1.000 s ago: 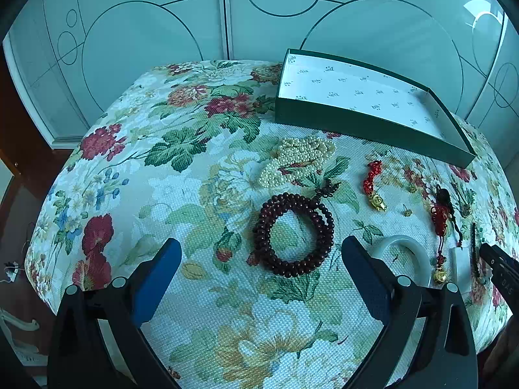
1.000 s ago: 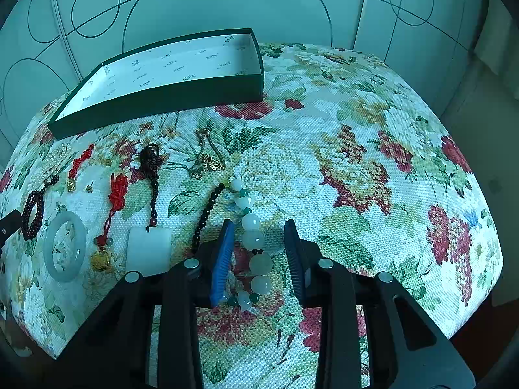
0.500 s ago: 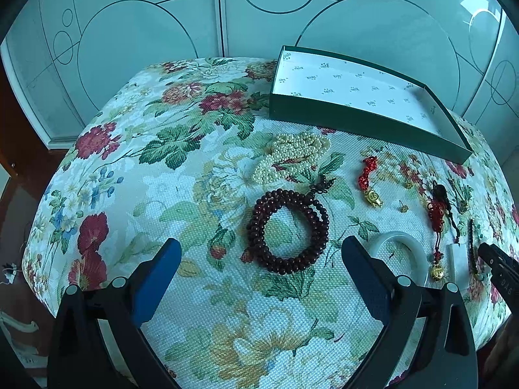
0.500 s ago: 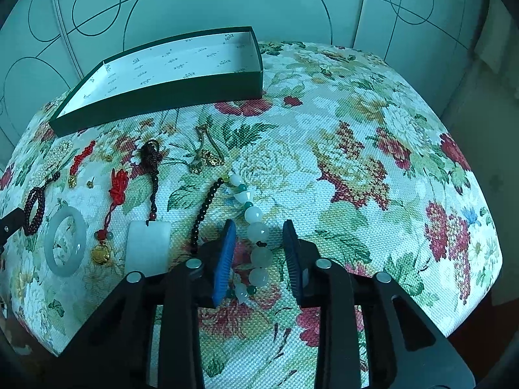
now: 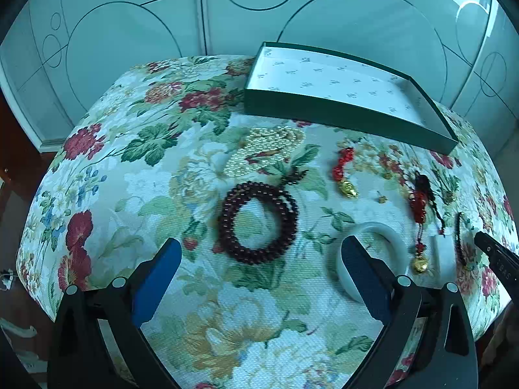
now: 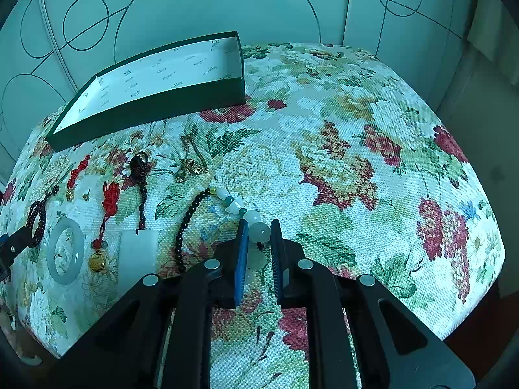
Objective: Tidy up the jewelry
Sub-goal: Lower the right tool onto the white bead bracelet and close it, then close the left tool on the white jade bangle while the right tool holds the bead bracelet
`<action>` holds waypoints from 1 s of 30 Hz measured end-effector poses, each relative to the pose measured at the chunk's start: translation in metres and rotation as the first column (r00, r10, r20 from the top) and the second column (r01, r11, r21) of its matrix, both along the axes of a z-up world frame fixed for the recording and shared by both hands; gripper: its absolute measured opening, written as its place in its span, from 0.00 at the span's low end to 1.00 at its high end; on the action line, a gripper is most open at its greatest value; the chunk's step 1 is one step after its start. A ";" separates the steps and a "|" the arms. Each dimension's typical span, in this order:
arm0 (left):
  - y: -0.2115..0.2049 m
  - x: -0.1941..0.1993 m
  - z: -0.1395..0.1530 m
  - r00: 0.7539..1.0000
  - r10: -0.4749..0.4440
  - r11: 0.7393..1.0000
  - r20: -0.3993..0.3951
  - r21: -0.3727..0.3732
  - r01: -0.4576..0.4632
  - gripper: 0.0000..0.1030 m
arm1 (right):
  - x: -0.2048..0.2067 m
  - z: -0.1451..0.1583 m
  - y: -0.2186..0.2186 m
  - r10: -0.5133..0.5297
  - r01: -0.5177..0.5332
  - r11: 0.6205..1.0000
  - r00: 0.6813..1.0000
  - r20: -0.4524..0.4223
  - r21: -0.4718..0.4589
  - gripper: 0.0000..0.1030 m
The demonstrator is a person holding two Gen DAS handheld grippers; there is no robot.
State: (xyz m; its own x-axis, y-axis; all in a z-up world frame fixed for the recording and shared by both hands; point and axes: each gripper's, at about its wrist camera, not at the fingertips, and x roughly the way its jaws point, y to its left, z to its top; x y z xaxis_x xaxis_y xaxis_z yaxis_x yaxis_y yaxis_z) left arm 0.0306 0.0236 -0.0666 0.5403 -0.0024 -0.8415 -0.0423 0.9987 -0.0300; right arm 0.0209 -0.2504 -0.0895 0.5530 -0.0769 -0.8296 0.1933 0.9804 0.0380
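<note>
My right gripper [image 6: 259, 227] is shut on a string of white and green beads [image 6: 252, 216], its blue pads pressing a large pale bead; the string's black-bead part [image 6: 186, 223] trails left on the floral cloth. My left gripper [image 5: 259, 243] stands wide open just above the cloth, with a dark red bead bracelet [image 5: 258, 223] lying flat ahead between its fingers, untouched. An empty green box [image 5: 340, 113] with a white lining sits at the back, also seen as the green box [image 6: 146, 110] in the right wrist view.
On the cloth lie a pearl pile [image 5: 262, 149], a red knot charm [image 5: 343, 175], a red tassel with a gold bead [image 5: 418, 207], a jade bangle [image 5: 382, 236], a white slab pendant [image 6: 138, 256] and gold chain pieces [image 6: 191, 165]. Panelled doors stand behind the table.
The right jaws have narrowed from loosely around the white beads to pressing on them, and the string has shifted a little. The left gripper has stayed open and barely moved.
</note>
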 end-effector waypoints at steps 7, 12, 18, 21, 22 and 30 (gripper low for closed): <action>-0.036 -0.003 0.005 0.998 -0.069 0.997 0.005 -0.018 0.069 0.95 | -0.003 0.002 -0.008 -0.008 0.007 1.000 1.000 0.011 0.024 0.13; -0.060 -0.001 0.000 0.993 -0.114 0.993 -0.007 -0.005 0.114 0.95 | -0.005 0.001 -0.013 -0.013 0.012 0.998 1.000 0.015 0.054 0.13; -0.076 0.005 -0.008 0.992 -0.122 0.992 -0.025 0.011 0.123 0.95 | -0.006 0.002 -0.014 -0.016 0.015 0.998 1.000 0.021 0.068 0.13; -0.082 0.006 -0.013 0.991 -0.127 0.991 -0.029 0.032 0.128 0.95 | -0.007 0.003 -0.017 -0.024 0.022 0.998 0.999 0.028 0.065 0.13; -0.083 0.006 -0.014 0.991 -0.127 0.991 -0.032 0.038 0.128 0.95 | -0.007 0.003 -0.018 -0.027 0.025 0.997 0.999 0.030 0.067 0.13; -0.080 0.006 -0.023 0.993 -0.109 0.993 -0.040 0.049 0.111 0.84 | -0.007 0.003 -0.024 -0.040 0.037 0.995 0.999 0.035 0.095 0.13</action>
State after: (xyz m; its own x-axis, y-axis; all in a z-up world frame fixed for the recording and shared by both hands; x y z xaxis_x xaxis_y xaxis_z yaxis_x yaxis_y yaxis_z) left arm 0.0365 -0.0559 -0.0893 0.5072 -0.0166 -0.8617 0.0682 0.9975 0.0209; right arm 0.0139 -0.2743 -0.0862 0.5815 -0.0209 -0.8133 0.2274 0.9640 0.1378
